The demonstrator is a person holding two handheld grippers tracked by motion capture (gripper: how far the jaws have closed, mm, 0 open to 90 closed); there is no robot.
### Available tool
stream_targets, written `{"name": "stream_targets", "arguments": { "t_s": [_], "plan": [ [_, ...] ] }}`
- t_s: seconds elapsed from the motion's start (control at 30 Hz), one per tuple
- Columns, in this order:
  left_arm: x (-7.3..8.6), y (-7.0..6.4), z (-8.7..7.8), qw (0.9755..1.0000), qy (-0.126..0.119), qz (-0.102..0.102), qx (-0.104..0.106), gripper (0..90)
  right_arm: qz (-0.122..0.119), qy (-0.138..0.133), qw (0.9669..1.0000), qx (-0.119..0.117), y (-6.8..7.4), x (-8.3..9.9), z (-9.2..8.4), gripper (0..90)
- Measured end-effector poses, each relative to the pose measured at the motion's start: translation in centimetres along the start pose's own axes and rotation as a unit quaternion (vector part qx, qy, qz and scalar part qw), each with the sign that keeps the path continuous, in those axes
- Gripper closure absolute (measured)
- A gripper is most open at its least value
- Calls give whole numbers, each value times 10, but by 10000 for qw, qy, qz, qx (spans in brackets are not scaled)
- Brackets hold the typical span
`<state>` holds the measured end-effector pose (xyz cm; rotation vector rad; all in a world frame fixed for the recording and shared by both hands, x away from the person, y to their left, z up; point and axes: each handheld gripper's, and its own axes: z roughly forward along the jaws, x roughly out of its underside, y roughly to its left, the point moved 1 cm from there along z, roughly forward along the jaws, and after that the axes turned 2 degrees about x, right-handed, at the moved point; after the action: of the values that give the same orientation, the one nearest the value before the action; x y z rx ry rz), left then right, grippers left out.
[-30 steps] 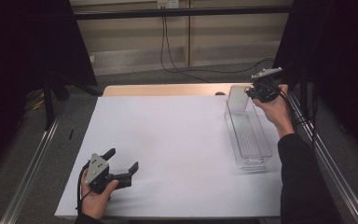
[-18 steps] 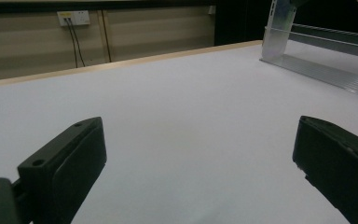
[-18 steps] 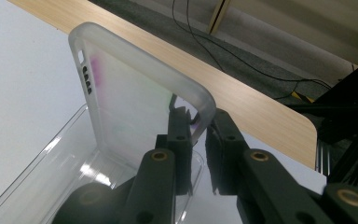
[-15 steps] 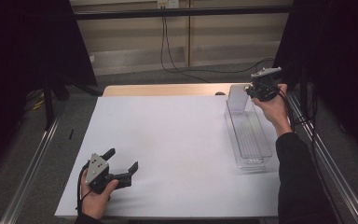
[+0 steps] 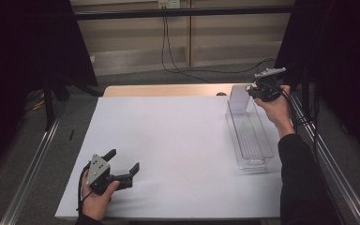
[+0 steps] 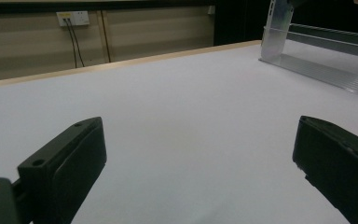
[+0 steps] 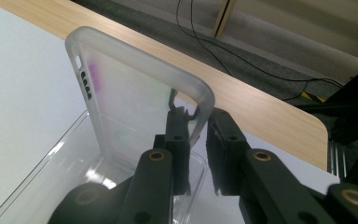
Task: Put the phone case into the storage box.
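Observation:
A frosted, translucent phone case [image 5: 239,99] stands upright at the far end of a long clear plastic tray [image 5: 251,140] on the right of the white table. My right gripper [image 5: 252,92] is shut on the case's upper right rim [image 7: 135,107]; its jaws have just been easing apart a little, with the rim still between them [image 7: 198,116]. My left gripper [image 5: 123,160] rests near the front left of the table, open with nothing between its jaws [image 6: 200,140]. From there the case [image 6: 279,28] and tray [image 6: 326,70] show far off at the right.
A white sheet [image 5: 168,140] covers the table, with a wooden edge [image 5: 164,90] bare at the back. Metal rails [image 5: 33,159] run along both sides. Cables [image 5: 178,56] hang from a wall socket behind the table.

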<state>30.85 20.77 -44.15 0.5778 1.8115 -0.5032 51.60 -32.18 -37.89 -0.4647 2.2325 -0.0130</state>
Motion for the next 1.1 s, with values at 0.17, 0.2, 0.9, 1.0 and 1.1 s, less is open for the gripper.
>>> {"name": "stream_targets", "arguments": {
  "t_s": [0.17, 0.2, 0.9, 1.0, 1.1],
  "plan": [
    [0, 0, 0, 10000, -3, 19, 14, 27, 185, -102, 9997, -127, -2, 1, -3, 743],
    [0, 0, 0, 10000, -2, 5, 8, 27, 228, -115, 9996, -117, -3, 2, -3, 720],
    [-1, 0, 2, 10000, -22, -20, -55, 27, 761, -615, 9950, -192, -1, 13, -11, 153],
    [-1, 0, 4, 10000, 3, -36, -23, 27, 882, -604, 9941, -169, -2, 14, -10, 112],
    [-1, 0, 4, 10000, 2, -30, -26, 27, 824, -460, 9955, 55, 0, 14, -8, 68]
  ]
}}
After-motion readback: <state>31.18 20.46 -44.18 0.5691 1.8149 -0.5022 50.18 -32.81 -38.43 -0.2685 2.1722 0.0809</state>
